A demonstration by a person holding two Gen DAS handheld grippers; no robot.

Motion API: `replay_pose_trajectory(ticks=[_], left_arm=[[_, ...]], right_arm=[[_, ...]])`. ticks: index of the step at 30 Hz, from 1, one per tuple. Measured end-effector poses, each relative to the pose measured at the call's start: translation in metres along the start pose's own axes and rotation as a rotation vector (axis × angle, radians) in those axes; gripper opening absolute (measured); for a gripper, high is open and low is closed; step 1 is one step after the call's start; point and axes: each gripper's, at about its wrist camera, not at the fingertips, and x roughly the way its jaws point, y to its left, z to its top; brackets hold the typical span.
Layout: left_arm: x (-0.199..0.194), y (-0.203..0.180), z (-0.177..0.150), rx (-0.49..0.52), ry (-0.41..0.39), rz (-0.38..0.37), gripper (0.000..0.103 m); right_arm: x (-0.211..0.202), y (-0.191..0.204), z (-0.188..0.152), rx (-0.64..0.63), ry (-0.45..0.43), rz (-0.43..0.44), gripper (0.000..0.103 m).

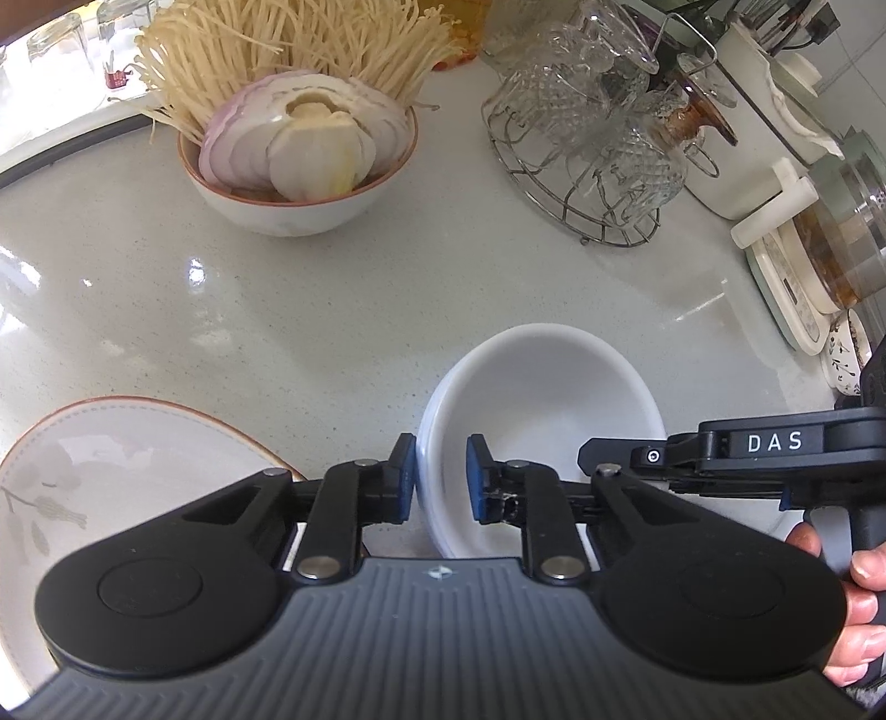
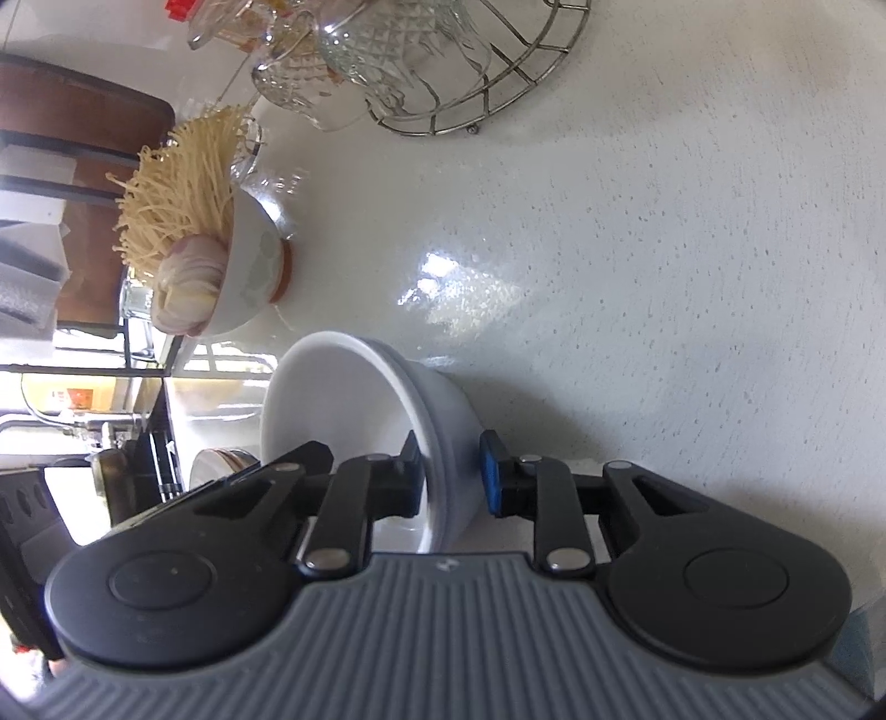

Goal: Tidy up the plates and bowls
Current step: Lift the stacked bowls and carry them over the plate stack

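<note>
On the speckled white desk point(image 1: 343, 310), a white bowl point(image 1: 548, 410) sits near the front edge, right of centre in the left wrist view. The left claw point(image 1: 440, 479) straddles the bowl's left rim: one blue pad point(image 1: 406, 476) lies outside the wall, the other inside. The jaws stand a little apart, and whether the pads press the rim cannot be told. The right claw point(image 2: 451, 476) straddles the same bowl's point(image 2: 343, 399) opposite rim, one pad inside and the blue pad point(image 2: 492, 476) just outside the wall with a small gap visible; the jaws are partly open. In the left wrist view the right claw's body, marked "DAS", enters from the right, with a hand point(image 1: 847, 603) on its handle.

A plate point(image 1: 111, 471) with an orange rim and leaf print lies at the left, near the bowl but apart from it. Farther back stands an orange-rimmed food bowl point(image 1: 293, 205) holding sliced onion point(image 1: 299, 138) and enoki mushrooms point(image 1: 266, 50). To its right, a wire rack point(image 1: 576, 205) carries cut-glass cups point(image 1: 603, 111). Appliances and jars line the far right edge.
</note>
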Motion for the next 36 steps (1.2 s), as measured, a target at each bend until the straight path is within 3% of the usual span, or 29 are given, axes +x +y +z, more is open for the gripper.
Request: replay_pose_trajectory(ticks=[14, 36], left_arm=[[-0.004, -0.003, -0.003, -0.039, -0.026, -0.046, 0.021], [-0.07, -0.009, -0.007, -0.194, -0.154, 0.023, 0.021]], right_arm=[[-0.006, -0.001, 0.003, -0.059, -0.004, -0.021, 0.024], [-0.025, 0.048, 0.019, -0.265, 0.044, 0.029, 0.024]])
